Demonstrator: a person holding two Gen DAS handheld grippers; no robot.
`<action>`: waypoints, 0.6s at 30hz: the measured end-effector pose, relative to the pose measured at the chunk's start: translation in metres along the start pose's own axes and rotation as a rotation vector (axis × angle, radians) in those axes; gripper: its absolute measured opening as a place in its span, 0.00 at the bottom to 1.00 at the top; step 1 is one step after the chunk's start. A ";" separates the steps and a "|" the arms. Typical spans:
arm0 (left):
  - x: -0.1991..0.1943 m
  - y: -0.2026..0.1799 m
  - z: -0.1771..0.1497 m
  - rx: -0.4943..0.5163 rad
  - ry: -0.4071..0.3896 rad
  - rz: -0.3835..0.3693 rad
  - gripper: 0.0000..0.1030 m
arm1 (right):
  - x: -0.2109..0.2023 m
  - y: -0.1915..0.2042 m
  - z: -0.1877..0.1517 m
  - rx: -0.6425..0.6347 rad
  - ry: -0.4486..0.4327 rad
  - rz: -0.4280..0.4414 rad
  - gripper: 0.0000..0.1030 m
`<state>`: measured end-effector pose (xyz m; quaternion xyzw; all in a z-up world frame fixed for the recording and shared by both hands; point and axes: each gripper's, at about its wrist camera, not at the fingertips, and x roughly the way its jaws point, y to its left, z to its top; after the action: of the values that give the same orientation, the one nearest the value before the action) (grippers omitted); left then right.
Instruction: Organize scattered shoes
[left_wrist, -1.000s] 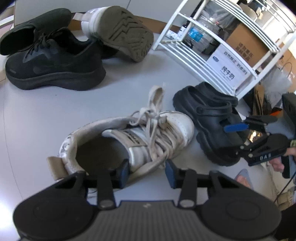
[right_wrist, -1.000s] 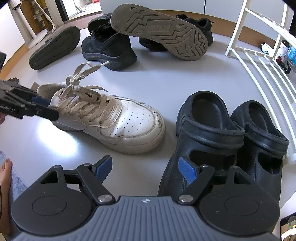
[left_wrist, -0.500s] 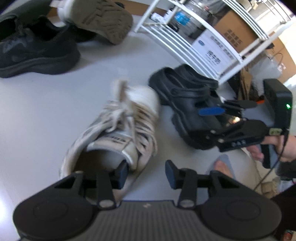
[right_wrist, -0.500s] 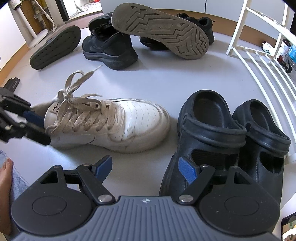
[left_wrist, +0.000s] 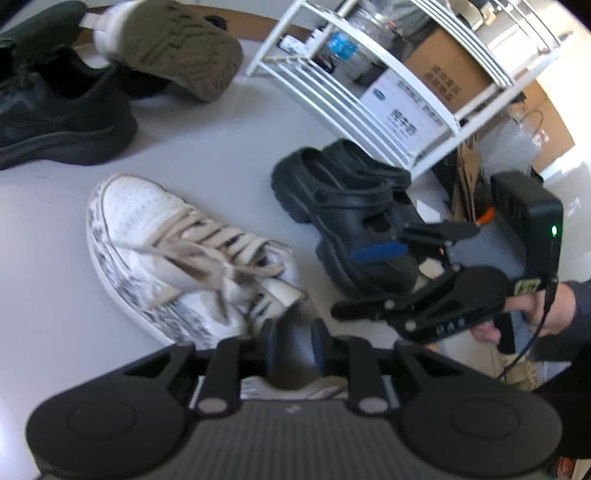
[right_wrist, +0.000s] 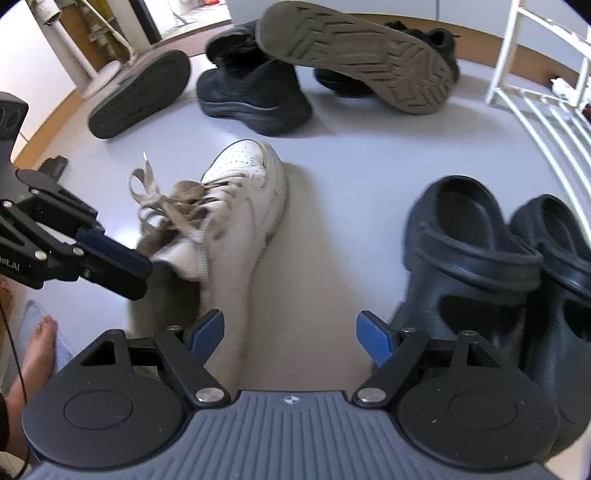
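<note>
Left wrist view: your left gripper (left_wrist: 293, 349) narrow, jaws closing on heel collar of white sneaker (left_wrist: 147, 240); pads look to pinch collar, though blurred. Sneaker on grey floor (left_wrist: 55, 295), toe away from you, black clogs (left_wrist: 347, 206) just beside it, by white rack (left_wrist: 354, 92). Your right gripper (left_wrist: 364, 282) hovers over clogs.

Right wrist view: your right gripper (right_wrist: 291, 332) wide, nothing between pads, only bare floor (right_wrist: 351, 166). White sneaker (right_wrist: 243, 192) left, clogs (right_wrist: 480, 251) right, black shoes (right_wrist: 251, 92) beyond.
</note>
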<state>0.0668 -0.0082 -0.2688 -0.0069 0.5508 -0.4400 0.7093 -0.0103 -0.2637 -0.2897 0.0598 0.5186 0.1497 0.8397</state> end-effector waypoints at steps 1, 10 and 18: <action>-0.004 0.002 0.001 -0.006 -0.007 0.004 0.20 | 0.001 0.003 0.001 -0.006 -0.001 0.012 0.80; -0.025 0.025 0.001 -0.066 -0.059 0.049 0.22 | 0.020 0.012 0.016 -0.013 -0.008 0.045 0.72; -0.037 0.036 0.005 -0.075 -0.098 0.084 0.25 | 0.016 0.031 0.033 -0.140 -0.035 0.111 0.61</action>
<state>0.0924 0.0351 -0.2562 -0.0321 0.5313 -0.3880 0.7524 0.0194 -0.2271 -0.2805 0.0319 0.4880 0.2307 0.8412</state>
